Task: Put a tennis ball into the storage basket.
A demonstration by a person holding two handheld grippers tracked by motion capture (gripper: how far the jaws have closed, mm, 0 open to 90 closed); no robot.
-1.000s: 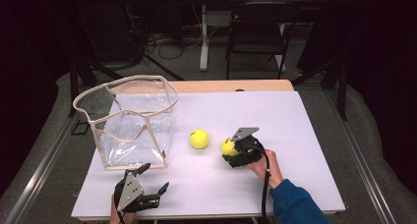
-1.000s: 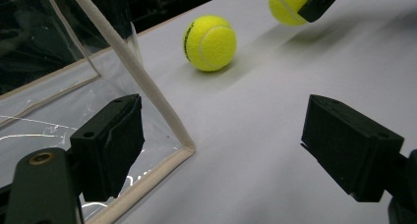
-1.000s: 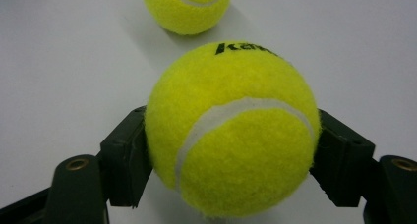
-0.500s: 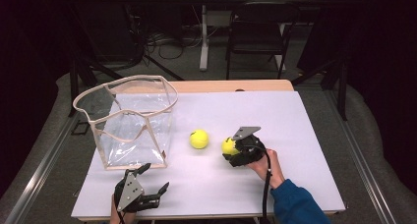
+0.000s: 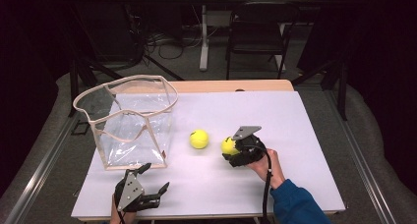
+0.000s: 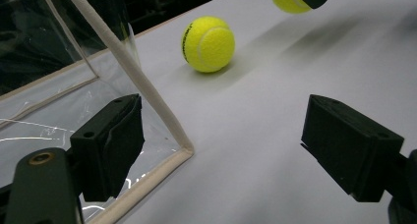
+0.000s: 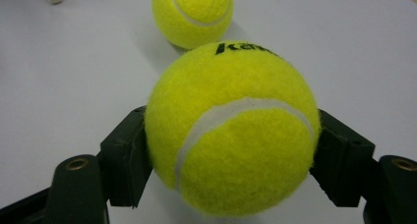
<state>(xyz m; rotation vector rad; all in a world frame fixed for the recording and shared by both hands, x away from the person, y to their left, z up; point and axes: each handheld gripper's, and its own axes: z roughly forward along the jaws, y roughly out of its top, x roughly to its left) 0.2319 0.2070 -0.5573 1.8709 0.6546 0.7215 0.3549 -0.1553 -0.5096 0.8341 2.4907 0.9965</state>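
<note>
On the white table [image 5: 305, 135], the right gripper [image 7: 231, 150] held one fuzzy yellow tennis ball [image 7: 231, 135] tight between its fingers [image 7: 123, 157] — round and springy, so it could pop out if squeezed off-centre. The second ball [image 5: 199, 139] sat near the clear plastic bag [image 5: 133, 126]. The left gripper [image 5: 147, 184] waited, fingers wide and empty.

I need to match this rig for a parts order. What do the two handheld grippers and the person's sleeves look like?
Both the left gripper and the right gripper are black, with blocky black jaws and brass-coloured rivets on the arms. Each carries a grey three-cornered plate on top. A black cable trails from the right one toward a blue sleeve. The left forearm's clothing can't be made out.
</note>
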